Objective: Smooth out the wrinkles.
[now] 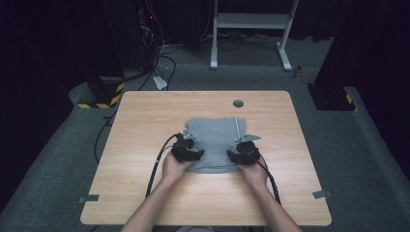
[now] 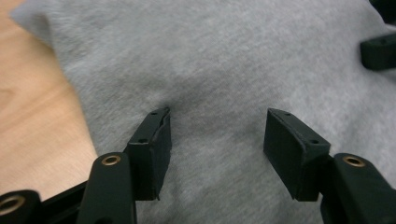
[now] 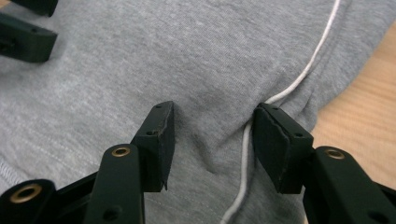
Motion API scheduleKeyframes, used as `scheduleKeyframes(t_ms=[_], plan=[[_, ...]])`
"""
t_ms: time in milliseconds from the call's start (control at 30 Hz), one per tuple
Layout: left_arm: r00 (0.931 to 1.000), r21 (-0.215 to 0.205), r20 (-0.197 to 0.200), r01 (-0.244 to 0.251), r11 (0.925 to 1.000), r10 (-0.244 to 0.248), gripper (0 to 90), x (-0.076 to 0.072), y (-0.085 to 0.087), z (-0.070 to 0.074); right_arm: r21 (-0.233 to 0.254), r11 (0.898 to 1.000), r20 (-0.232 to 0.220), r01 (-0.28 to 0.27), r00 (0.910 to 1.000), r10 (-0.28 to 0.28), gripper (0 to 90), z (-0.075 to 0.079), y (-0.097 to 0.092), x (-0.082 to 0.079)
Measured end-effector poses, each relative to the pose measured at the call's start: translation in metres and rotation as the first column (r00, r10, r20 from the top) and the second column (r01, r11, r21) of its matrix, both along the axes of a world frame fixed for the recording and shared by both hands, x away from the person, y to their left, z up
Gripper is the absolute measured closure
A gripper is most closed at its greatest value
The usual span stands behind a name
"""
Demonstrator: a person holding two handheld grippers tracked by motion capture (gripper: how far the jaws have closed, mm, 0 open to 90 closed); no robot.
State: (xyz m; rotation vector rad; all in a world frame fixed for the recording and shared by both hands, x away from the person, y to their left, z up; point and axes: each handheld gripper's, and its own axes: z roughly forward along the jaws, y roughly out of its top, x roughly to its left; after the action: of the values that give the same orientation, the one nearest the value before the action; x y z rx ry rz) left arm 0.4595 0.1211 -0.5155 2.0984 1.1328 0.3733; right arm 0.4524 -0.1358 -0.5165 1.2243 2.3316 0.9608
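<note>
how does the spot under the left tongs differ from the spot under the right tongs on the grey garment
Under the left tongs the grey garment is plain, fairly smooth fabric; under the right tongs a white drawstring runs across it beside one jaw, and the cloth puckers.

The left tongs sit near the garment's left edge, the right tongs near its right edge, bare wooden table beyond each.

Shared: both tongs stand open, tips down on the cloth, nothing pinched.

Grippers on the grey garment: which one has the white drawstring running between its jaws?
The right gripper; the white drawstring passes by its jaw, while the left gripper faces plain fabric.
</note>
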Motion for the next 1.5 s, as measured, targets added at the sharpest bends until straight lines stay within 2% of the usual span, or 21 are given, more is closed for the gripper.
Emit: scheduleKeyframes(t_ms=[133,233,300,500,633,733,867,967,1100,1267,1500], plan=[[0.9999,0.016,-0.012,-0.003,0.9999,0.003,41.4,0.013,0.001,0.002,-0.005,1.0,-0.001,0.008,1.0,-0.008,48.7,0.0,0.002,0.013],[0.9996,0.012,-0.027,-0.011,0.9999,0.011,40.5,0.015,0.002,0.004,0.002,1.0,0.005,0.017,0.9998,-0.017,48.7,-0.001,0.002,0.018],[0.9998,0.03,-0.02,-0.006,0.9995,0.007,39.7,0.012,0.004,0.004,0.009,1.0,0.001,0.016,0.9999,-0.016,48.0,-0.001,-0.001,0.018],[0.9999,0.043,-0.012,0.002,0.9991,-0.002,39.2,-0.004,0.014,0.004,-0.018,1.0,0.012,-0.001,0.9999,0.001,47.7,0.002,-0.008,0.007],[0.9998,0.065,-0.018,0.005,0.9979,-0.004,38.0,-0.01,0.019,0.005,0.005,1.0,0.019,0.004,0.9998,-0.004,47.6,0.005,-0.017,0.0],[1.0,0.053,0.002,0.0,0.9986,0.0,38.1,-0.016,0.022,0.005,0.004,1.0,0.034,0.005,0.9994,-0.005,47.6,0.009,-0.021,-0.003],[1.0,0.048,0.008,-0.007,0.9988,0.006,38.1,-0.019,0.026,0.005,0.033,0.999,0.049,0.018,0.9986,-0.02,47.7,0.013,-0.03,-0.007],[0.9997,0.008,0.012,-0.021,0.9998,0.021,38.1,-0.021,0.03,0.008,0.038,0.999,0.057,0.02,0.9981,-0.023,47.7,0.016,-0.035,-0.009],[0.9989,-0.014,0.037,-0.029,0.9995,0.029,38.0,-0.023,0.033,0.014,0.068,0.997,0.067,0.038,0.9968,-0.043,47.7,0.022,-0.042,-0.012],[0.9974,-0.022,0.063,-0.035,0.9992,0.036,38.0,-0.026,0.038,0.021,0.081,0.996,0.084,0.038,0.9955,-0.044,47.6,0.027,-0.047,-0.013],[0.9959,-0.044,0.075,-0.047,0.9979,0.05,38.0,-0.029,0.046,0.026,0.094,0.995,0.098,0.039,0.994,-0.048,47.5,0.033,-0.052,-0.015]])
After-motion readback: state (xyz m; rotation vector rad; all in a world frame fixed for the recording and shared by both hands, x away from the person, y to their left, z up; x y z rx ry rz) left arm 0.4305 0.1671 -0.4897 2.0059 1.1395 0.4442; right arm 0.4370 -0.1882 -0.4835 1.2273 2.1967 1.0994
